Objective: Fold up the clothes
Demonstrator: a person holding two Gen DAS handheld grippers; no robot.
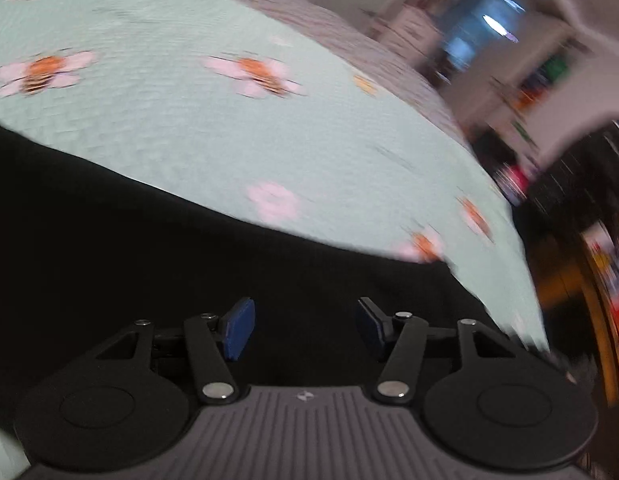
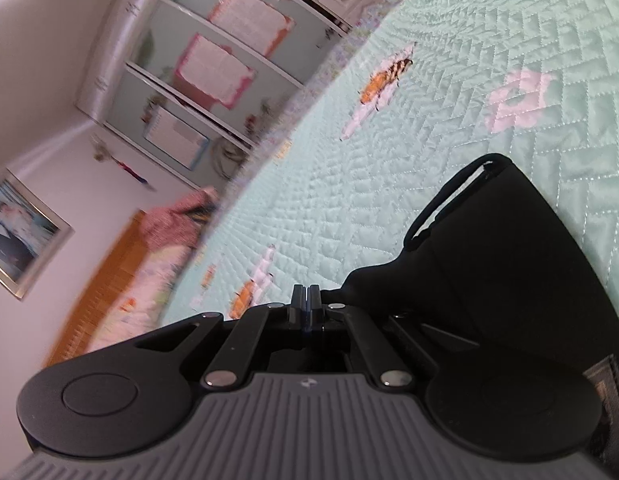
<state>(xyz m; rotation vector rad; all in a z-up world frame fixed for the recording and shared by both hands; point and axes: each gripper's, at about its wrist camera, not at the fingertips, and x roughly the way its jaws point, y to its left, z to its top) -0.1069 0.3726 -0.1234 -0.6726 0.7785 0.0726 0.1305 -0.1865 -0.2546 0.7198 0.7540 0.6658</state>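
On the bed: a mint-green quilted bedspread (image 1: pixel 213 128) with pink flowers and orange bees carries a black garment (image 1: pixel 149 248), which fills the near half of the left wrist view
Left gripper (image 1: pixel 305 326): jaws spread wide, blue pads (image 1: pixel 239 334) well apart, nothing between them; it hovers just above the black cloth, whether touching I cannot tell
Left view sharpness: heavily blurred, bees and flowers smeared, room on the far right just streaks of colour
Right gripper (image 2: pixel 306 300): jaws pressed together, only a thin seam between the fingers; whether a fold of cloth is pinched in there I cannot tell
Black garment, right view (image 2: pixel 509 272): lies to the right of the closed jaws and rises away from them over the bedspread (image 2: pixel 389 200); a narrow part of the cloth runs to just beside the fingertips
Garment opening (image 2: pixel 453 200): a hemmed rim with a pale strip showing inside, at the far end of the cloth
Garment label (image 2: pixel 607 388): a dark patch at the near right edge, detail too small to read
Bed edge: runs diagonally to the left of the right gripper
Far left of the room: glass-fronted cabinet (image 2: pixel 213 80) with papers bordered in pink and orange, a framed photo (image 2: pixel 17 236) on the wall, a wooden board (image 2: pixel 97 288) lower down
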